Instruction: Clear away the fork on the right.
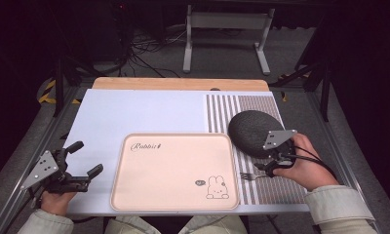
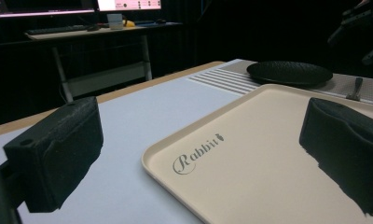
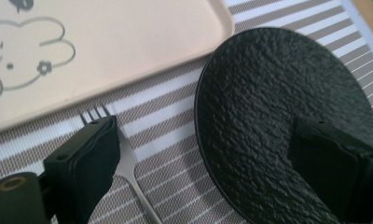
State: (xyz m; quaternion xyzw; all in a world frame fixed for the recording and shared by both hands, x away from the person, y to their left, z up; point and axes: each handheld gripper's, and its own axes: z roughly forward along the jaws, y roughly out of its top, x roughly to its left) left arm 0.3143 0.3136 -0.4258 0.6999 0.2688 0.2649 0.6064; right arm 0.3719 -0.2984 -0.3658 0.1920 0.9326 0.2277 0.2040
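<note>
A beige tray (image 1: pixel 173 170) with a rabbit drawing lies at the front middle of the table. To its right a black textured plate (image 1: pixel 251 129) rests on a striped placemat (image 1: pixel 220 112), and a metal fork (image 1: pixel 249 176) lies in front of the plate. My right gripper (image 1: pixel 267 168) hovers open over the fork's handle. In the right gripper view (image 3: pixel 208 135) one jaw stands above the fork (image 3: pixel 126 158), the other above the plate (image 3: pixel 268 84), gripping nothing. My left gripper (image 1: pixel 86 158) is open left of the tray (image 2: pixel 268 154), with nothing between its jaws (image 2: pixel 201 126).
A pale mat (image 1: pixel 144 112) covers the table left of the striped placemat (image 3: pixel 175 140). A wooden strip (image 1: pixel 181 84) runs along the table's far edge. Beyond it stand a white frame (image 1: pixel 227 34) and cables on the floor. The plate (image 2: pixel 289 72) and fork (image 2: pixel 356 88) appear far off in the left gripper view.
</note>
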